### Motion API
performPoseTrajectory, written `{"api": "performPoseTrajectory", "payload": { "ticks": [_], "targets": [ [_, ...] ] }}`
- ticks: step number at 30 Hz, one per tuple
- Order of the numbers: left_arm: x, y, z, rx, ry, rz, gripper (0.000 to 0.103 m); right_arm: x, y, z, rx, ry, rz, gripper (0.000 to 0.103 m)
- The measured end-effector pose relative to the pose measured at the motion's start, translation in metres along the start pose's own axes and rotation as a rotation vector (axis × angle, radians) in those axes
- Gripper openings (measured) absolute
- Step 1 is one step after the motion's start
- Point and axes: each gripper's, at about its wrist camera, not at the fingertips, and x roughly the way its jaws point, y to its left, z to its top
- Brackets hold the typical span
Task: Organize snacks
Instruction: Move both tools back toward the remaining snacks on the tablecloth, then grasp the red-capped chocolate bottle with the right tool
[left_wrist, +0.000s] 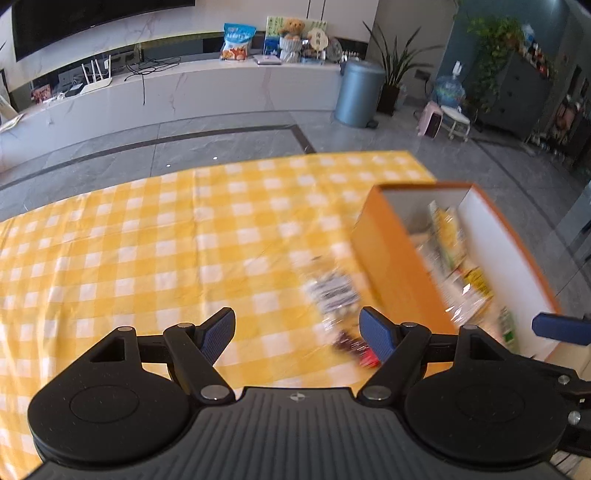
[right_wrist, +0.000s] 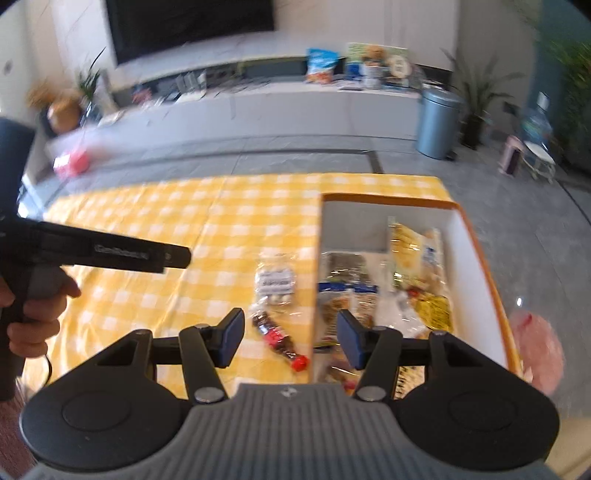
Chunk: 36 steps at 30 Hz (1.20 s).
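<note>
Snack sorting over checked counter, both tools empty.

Left tool (left_wrist: 297, 330) stood wide open above the yellow-checked counter (left_wrist: 147, 240) with nothing between its pads; a clear snack packet (left_wrist: 332, 291) and a dark red-ended snack (left_wrist: 354, 349) lay just ahead of its right pad. Right tool (right_wrist: 290, 338) stood partly open and empty, straddling the near-left wall of the orange box (right_wrist: 480, 251). Several snack packs (right_wrist: 413, 254) lay inside that box, right of the tool's centre. A person's hand (right_wrist: 35, 314) gripped the left tool's handle.
</note>
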Motion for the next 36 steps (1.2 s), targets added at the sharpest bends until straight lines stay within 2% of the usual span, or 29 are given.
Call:
{"api": "performPoseTrajectory", "payload": {
  "ticks": [4,7,12,14,18,21,24,27,31,34,36],
  "targets": [
    [0.023,0.021,-0.013,-0.014,0.045,-0.014,0.090,0.034,0.026,-0.003,-0.082,0.093,0.013,0.054],
    [0.038,0.035,-0.021,-0.026,0.065,-0.020,0.090,0.061,0.038,-0.005,-0.135,0.152,-0.051,0.053],
    [0.070,0.052,-0.037,-0.063,0.141,0.008,0.090,0.098,0.059,-0.003,-0.274,0.211,-0.074,0.042],
    [0.078,0.058,-0.043,-0.087,0.166,-0.016,0.090,0.114,0.066,0.000,-0.331,0.264,-0.076,0.039],
    [0.077,0.076,-0.048,-0.200,0.155,-0.057,0.089,0.149,0.073,0.001,-0.455,0.370,-0.112,0.036],
    [0.075,0.085,-0.048,-0.219,0.152,-0.087,0.089,0.173,0.081,-0.002,-0.574,0.440,-0.157,0.036],
    [0.076,0.093,-0.050,-0.263,0.158,-0.095,0.089,0.194,0.084,-0.004,-0.639,0.502,-0.167,0.036],
    [0.081,0.100,-0.051,-0.293,0.178,-0.105,0.089,0.211,0.083,-0.004,-0.633,0.551,-0.165,0.036],
    [0.088,0.104,-0.054,-0.334,0.203,-0.082,0.089,0.227,0.077,-0.001,-0.556,0.597,-0.147,0.039],
    [0.087,0.108,-0.055,-0.361,0.208,-0.100,0.089,0.230,0.068,0.005,-0.485,0.622,-0.121,0.037],
    [0.087,0.107,-0.055,-0.361,0.209,-0.097,0.089,0.229,0.064,0.006,-0.467,0.631,-0.098,0.030]
  ]
}}
